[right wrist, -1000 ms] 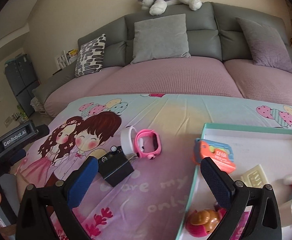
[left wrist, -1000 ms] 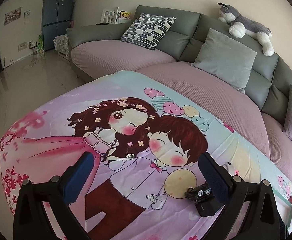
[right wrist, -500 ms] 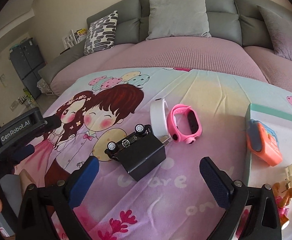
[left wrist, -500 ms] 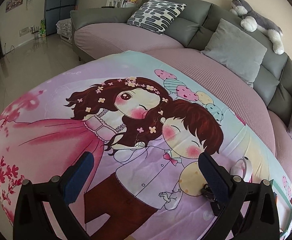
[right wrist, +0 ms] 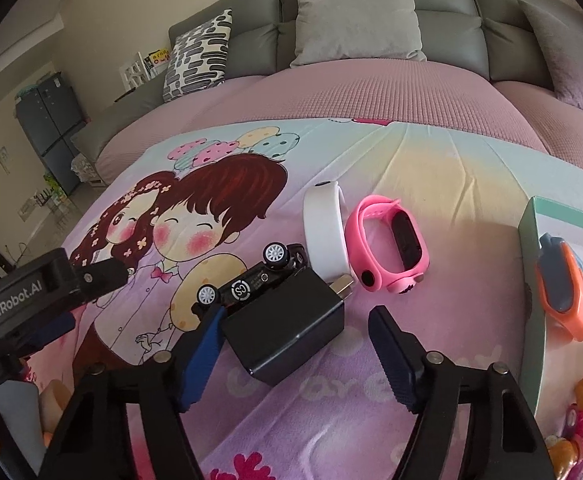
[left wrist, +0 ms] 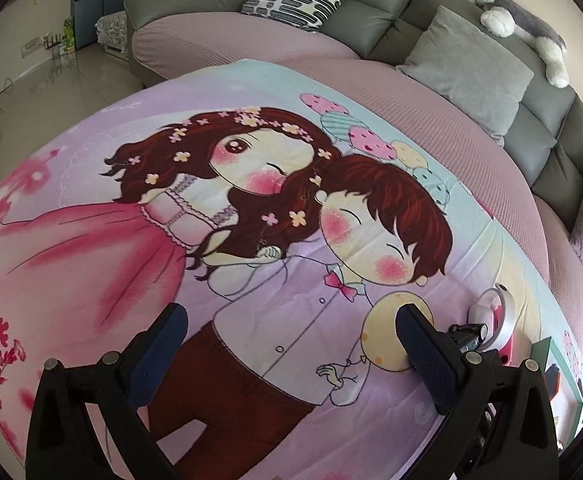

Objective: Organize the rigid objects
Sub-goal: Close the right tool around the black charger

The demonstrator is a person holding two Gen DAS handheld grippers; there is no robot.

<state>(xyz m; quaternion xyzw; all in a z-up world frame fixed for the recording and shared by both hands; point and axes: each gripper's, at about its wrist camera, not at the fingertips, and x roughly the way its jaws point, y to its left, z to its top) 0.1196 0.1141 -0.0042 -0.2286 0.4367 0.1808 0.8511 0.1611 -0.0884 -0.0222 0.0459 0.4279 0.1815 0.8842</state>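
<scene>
Low in the right wrist frame, the right claw [right wrist: 295, 344] is seen closing around a black charger block [right wrist: 287, 328]; its left pad touches the block's side, while the right pad stands apart from it. A black toy car [right wrist: 251, 276] lies overturned against the block's upper edge. A white band [right wrist: 325, 228] and a pink watch [right wrist: 389, 244] lie just beyond, centre frame. A teal-rimmed tray [right wrist: 531, 280] is seen at right. The left claw [left wrist: 291, 344] is held wide over the printed cloth [left wrist: 251, 240], gripping nothing.
</scene>
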